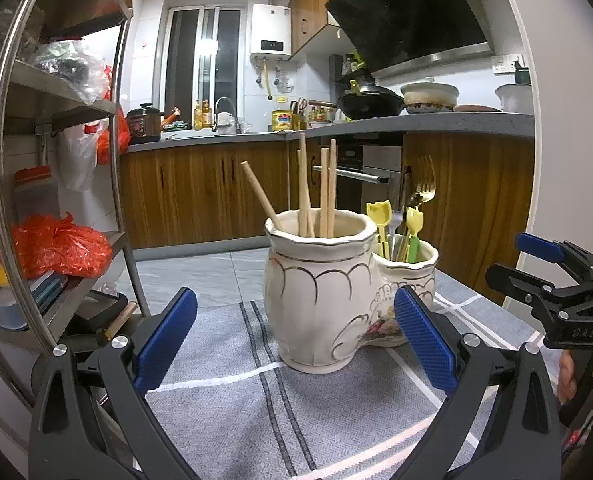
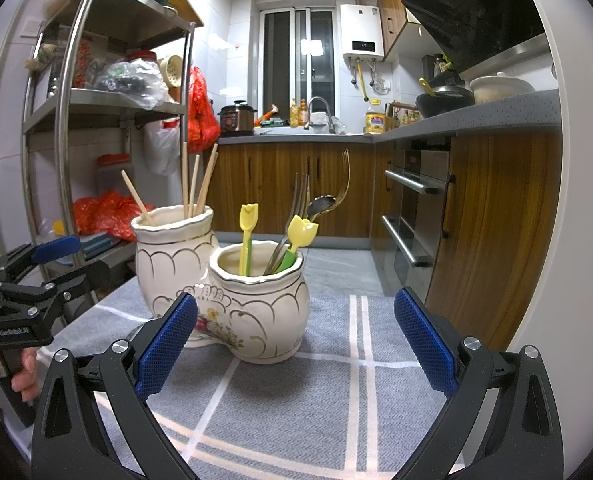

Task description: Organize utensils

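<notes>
Ceramic, cream-glazed with gold scalloped lines and a flower motif: a double utensil holder (image 2: pixel 220 300) standing upright on a grey cloth with white and dark stripes (image 2: pixel 336 392), well forward of both claws. Taller pot (image 1: pixel 316 280) on the left, filled with wooden chopsticks (image 1: pixel 306 192), four seen in the left wrist view, one leaning out to the left, the rest near upright. Shorter pot (image 2: pixel 260 304) joined at the right and nearer in the right wrist view, holding two yellow tulip-topped picks with green stems (image 2: pixel 301 232), a fork (image 2: pixel 296 216), a spoon (image 2: pixel 320 204) and a gold fork (image 2: pixel 346 176) leaning off to the right. Left gripper (image 1: pixel 294 336) spread wide, blue ribbed pads (image 1: pixel 164 340) apart with nothing between them, low over the cloth and pointed at the taller pot; right pad overlapping the shorter pot in view, contact impossible to judge. Right gripper (image 2: pixel 294 340) likewise spread wide and empty, aimed at the shorter pot, left pad overlapping the holder's base in view. Each claw visible at the edge of the other's view, held by a hand (image 2: pixel 14 376). Far behind: wood-fronted cabinets (image 2: pixel 280 184), grey counter (image 2: pixel 476 120), metal shelf rack (image 2: pixel 108 112) at left with orange bags (image 2: pixel 108 216).
</notes>
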A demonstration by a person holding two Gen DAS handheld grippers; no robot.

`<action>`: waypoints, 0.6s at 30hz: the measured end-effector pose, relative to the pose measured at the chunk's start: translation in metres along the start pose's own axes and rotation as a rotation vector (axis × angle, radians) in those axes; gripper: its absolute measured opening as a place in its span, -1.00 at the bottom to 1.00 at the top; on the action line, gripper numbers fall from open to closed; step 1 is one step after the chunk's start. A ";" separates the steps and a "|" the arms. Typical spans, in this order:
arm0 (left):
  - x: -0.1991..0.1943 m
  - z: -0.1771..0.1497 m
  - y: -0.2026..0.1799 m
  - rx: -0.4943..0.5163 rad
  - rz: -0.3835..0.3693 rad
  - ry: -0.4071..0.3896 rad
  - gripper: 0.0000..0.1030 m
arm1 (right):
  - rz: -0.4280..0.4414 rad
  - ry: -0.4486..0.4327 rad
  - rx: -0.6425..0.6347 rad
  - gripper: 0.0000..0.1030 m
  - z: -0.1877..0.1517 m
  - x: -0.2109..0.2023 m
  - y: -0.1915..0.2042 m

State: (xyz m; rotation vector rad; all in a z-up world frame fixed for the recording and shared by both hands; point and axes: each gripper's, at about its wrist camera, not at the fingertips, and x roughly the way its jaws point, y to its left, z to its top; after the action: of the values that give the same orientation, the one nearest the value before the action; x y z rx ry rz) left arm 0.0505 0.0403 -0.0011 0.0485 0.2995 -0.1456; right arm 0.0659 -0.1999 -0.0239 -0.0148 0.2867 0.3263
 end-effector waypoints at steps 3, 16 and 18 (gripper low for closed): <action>0.000 0.001 0.000 0.001 0.004 0.001 0.88 | 0.000 0.000 0.000 0.90 0.000 0.000 0.000; 0.000 0.001 -0.001 0.000 0.010 -0.001 0.89 | 0.000 0.000 0.000 0.90 0.000 0.000 0.000; 0.001 0.001 -0.001 -0.003 0.023 0.001 0.89 | 0.000 0.000 0.001 0.90 0.000 0.000 0.000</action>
State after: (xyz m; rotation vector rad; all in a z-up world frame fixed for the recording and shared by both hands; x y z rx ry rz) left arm 0.0515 0.0394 -0.0002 0.0492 0.2999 -0.1224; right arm 0.0661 -0.2001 -0.0240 -0.0143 0.2872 0.3262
